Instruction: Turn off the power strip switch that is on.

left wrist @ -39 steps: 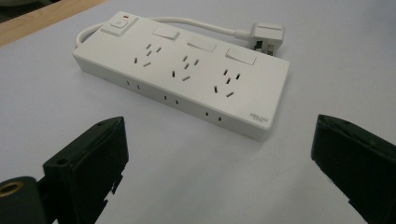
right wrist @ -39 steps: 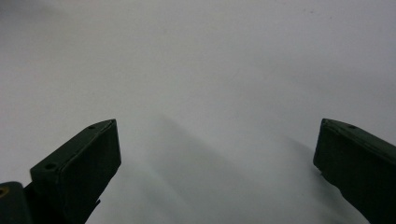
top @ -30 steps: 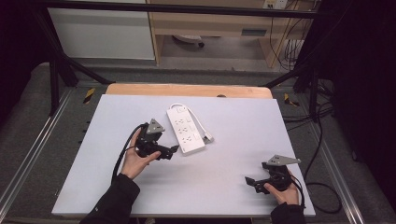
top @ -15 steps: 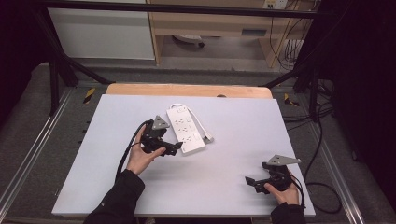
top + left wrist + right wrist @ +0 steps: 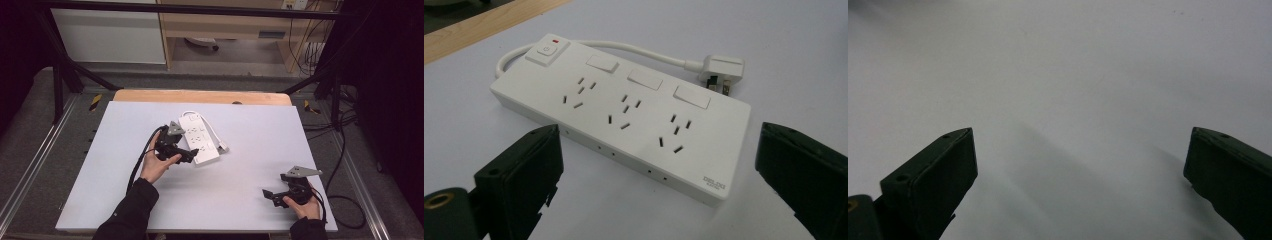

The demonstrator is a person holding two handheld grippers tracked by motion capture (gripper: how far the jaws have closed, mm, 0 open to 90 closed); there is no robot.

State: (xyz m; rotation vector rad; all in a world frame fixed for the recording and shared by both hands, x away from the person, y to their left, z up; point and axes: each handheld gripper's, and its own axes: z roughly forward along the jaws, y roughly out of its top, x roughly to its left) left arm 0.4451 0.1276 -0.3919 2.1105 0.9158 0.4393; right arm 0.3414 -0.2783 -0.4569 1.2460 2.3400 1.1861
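A white power strip [image 5: 199, 137] with three sockets, switches and a short cord lies near the middle of the white table [image 5: 250, 125]; its plug [image 5: 223, 148] rests just right of it. In the left gripper view the power strip [image 5: 624, 115] lies flat just ahead of the jaws, with its plug [image 5: 723, 72] behind. My left gripper [image 5: 192, 152] hovers at the strip's near left edge, open, nothing between its jaws; the same left gripper [image 5: 656, 172] shows wide-set jaws. My right gripper [image 5: 267, 195] rests open near the front right edge; that right gripper [image 5: 1080, 175] faces bare table.
A wooden strip [image 5: 200, 96] borders the table's far edge. Metal frame rails [image 5: 30, 165] run along both sides, and cables [image 5: 345, 150] trail on the floor at right.
My left gripper has moved forward and right, up to the power strip's near edge. The right gripper has stayed in place.
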